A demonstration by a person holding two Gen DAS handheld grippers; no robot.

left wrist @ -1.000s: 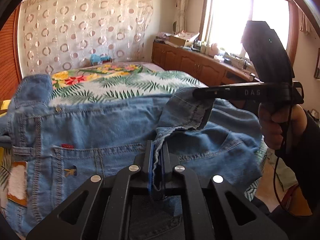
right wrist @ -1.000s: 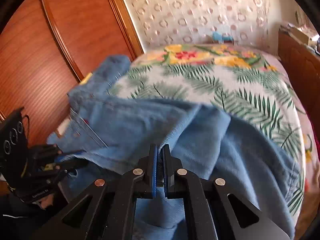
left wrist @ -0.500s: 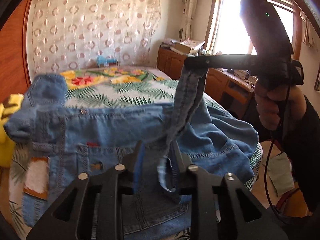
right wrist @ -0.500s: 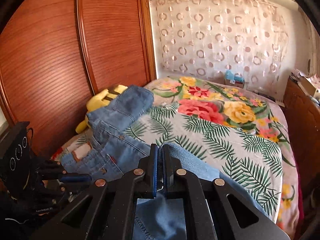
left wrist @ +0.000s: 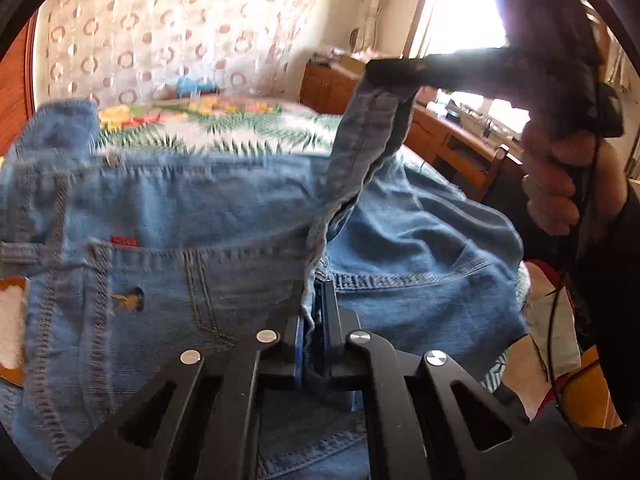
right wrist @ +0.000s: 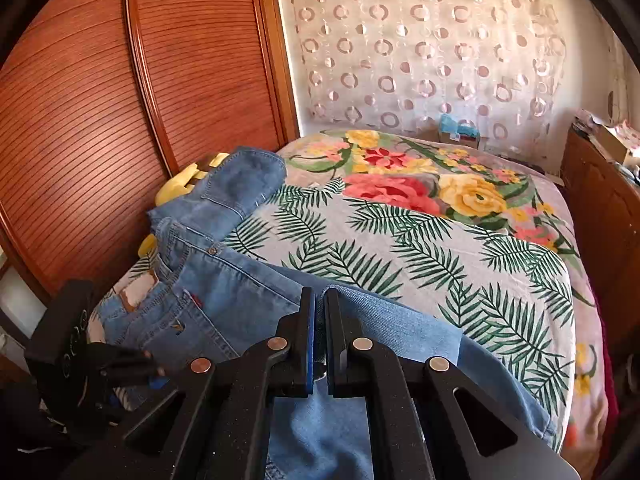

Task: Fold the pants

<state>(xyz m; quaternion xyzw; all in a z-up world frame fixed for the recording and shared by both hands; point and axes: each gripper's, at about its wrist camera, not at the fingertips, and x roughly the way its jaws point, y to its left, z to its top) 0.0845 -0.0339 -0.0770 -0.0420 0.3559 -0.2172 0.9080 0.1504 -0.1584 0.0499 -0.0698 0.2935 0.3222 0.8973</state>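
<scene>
Blue denim pants (left wrist: 200, 220) lie across the near end of a floral bed, waistband and back pockets to the left. My left gripper (left wrist: 314, 300) is shut on a hem edge of the pants just above the seat. My right gripper (left wrist: 376, 74) shows in the left wrist view at upper right, shut on the same strip of denim and holding it up above the bed. In the right wrist view the right gripper (right wrist: 319, 308) is shut on light blue denim (right wrist: 400, 328), and the left gripper (right wrist: 132, 364) is at lower left over the pants (right wrist: 208, 280).
The bed (right wrist: 440, 232) has a floral and palm-leaf cover. A wooden wardrobe (right wrist: 120, 120) stands along its left side, with a yellow object (right wrist: 180, 184) under the pants' waistband. A wooden dresser (left wrist: 460, 148) stands under the window at right.
The right gripper lifted the denim edge higher above the bed. The left gripper opened half a second ago and is now shut again on the hem edge lower down.
</scene>
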